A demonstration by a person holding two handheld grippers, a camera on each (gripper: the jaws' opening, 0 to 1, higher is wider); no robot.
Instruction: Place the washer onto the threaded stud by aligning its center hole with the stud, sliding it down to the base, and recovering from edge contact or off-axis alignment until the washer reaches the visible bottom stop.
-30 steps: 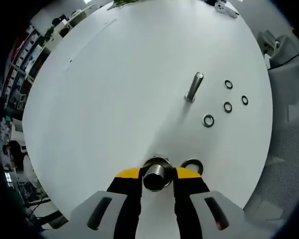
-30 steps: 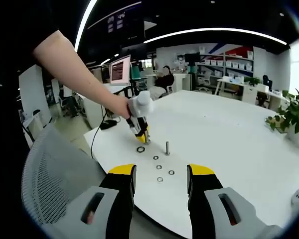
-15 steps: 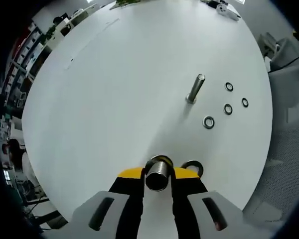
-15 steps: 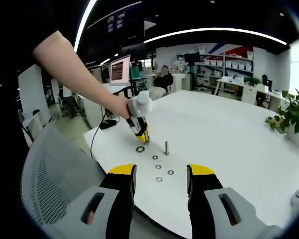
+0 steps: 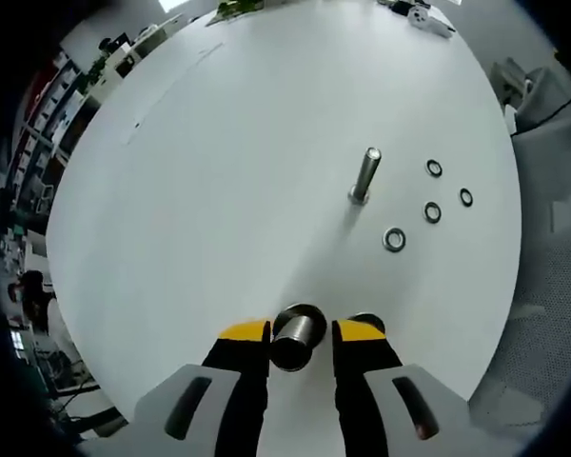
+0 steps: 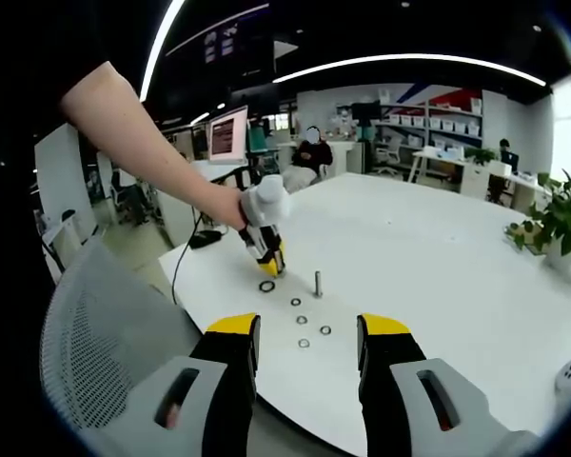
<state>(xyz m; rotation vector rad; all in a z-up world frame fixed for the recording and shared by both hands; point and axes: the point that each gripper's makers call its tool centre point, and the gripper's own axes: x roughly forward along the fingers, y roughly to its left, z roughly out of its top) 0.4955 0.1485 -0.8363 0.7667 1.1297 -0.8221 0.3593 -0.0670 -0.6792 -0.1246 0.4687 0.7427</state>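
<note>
A slim threaded stud [image 5: 364, 176] stands upright on the round white table [image 5: 219, 162]. To its right lie several small washers, the nearest [image 5: 394, 239]. A larger black washer [image 5: 366, 322] lies flat, partly hidden behind my left gripper's right jaw. My left gripper [image 5: 300, 335] is shut on a thick metal cylinder [image 5: 298, 333], seen end-on between the yellow tips. In the right gripper view a person's hand holds the left gripper [image 6: 270, 259] just above the black washer [image 6: 266, 286], left of the stud [image 6: 317, 283]. My right gripper [image 6: 307, 330] hangs open over the table's near edge, holding nothing.
A grey mesh chair [image 6: 105, 352] stands at the table's near left edge. A potted plant [image 6: 557, 228] sits at the right. Desks, monitors and a seated person [image 6: 309, 157] are behind the table. Wide bare tabletop stretches beyond the stud.
The left gripper has risen slightly with the cylinder, whose wider base no longer shows; the black washer is now more hidden behind the right jaw. The right gripper has not moved.
</note>
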